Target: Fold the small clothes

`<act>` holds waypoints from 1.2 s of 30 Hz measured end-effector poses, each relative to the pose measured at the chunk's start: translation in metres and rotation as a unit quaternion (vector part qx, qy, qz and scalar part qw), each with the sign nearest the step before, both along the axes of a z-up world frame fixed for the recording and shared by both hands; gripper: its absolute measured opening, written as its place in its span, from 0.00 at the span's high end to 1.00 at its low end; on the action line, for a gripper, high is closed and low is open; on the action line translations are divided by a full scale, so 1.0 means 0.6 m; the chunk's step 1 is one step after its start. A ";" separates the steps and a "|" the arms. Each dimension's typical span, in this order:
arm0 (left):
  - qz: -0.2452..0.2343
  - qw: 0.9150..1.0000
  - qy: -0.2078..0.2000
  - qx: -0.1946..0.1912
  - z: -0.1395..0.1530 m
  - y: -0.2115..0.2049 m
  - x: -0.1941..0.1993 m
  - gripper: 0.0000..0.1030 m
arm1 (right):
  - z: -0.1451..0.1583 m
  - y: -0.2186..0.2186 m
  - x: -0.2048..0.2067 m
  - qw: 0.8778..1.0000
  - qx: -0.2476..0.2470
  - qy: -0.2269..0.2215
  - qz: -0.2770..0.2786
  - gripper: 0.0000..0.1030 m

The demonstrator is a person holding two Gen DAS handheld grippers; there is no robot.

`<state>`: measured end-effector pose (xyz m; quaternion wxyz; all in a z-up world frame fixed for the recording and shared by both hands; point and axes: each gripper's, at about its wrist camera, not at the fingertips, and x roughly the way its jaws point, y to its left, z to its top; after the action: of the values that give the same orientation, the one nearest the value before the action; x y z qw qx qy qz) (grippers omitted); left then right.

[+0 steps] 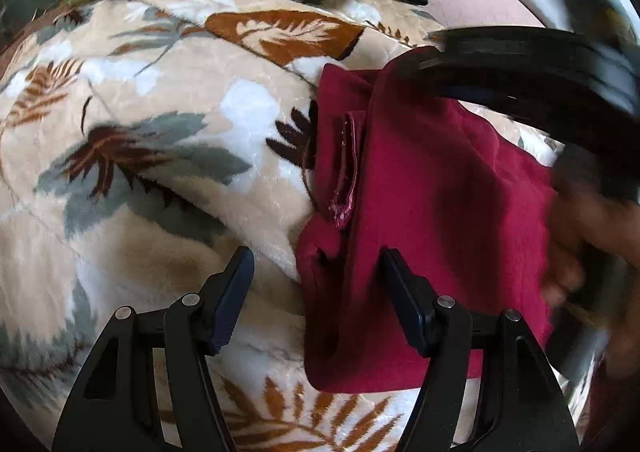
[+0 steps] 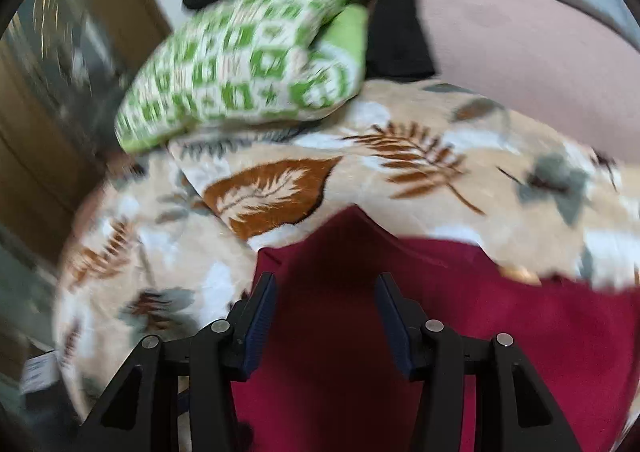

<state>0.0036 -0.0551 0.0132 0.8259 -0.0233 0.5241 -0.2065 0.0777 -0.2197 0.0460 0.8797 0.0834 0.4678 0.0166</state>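
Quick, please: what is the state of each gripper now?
Left gripper: open, holding nothing, over the red garment edge.
Right gripper: open, holding nothing.

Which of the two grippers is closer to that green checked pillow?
Hard to call. The green checked pillow lies far beyond both, past the red garment. The left gripper straddles the garment's edge; the right gripper hovers over it.

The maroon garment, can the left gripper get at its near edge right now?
Probably yes: the left gripper is open, the maroon garment lies just ahead on the leaf-print blanket, nothing between.
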 end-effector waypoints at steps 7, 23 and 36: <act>0.007 1.000 0.002 0.000 -0.009 0.002 0.017 0.33 | -0.071 -0.002 0.065 0.999 0.013 0.039 -0.017 0.67; 0.008 1.000 -0.015 0.010 -0.009 0.003 0.002 0.33 | -0.064 -0.037 -0.025 0.998 0.036 0.044 -0.020 0.54; 0.026 0.999 0.010 -0.025 -0.001 0.034 0.002 0.33 | -0.033 -0.020 0.015 0.995 0.096 0.036 -0.009 0.42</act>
<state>0.0050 -0.0348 0.0127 0.8250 -0.0592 0.5260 -0.1980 0.0864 -0.2314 0.0262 0.8502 0.1720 0.4950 0.0504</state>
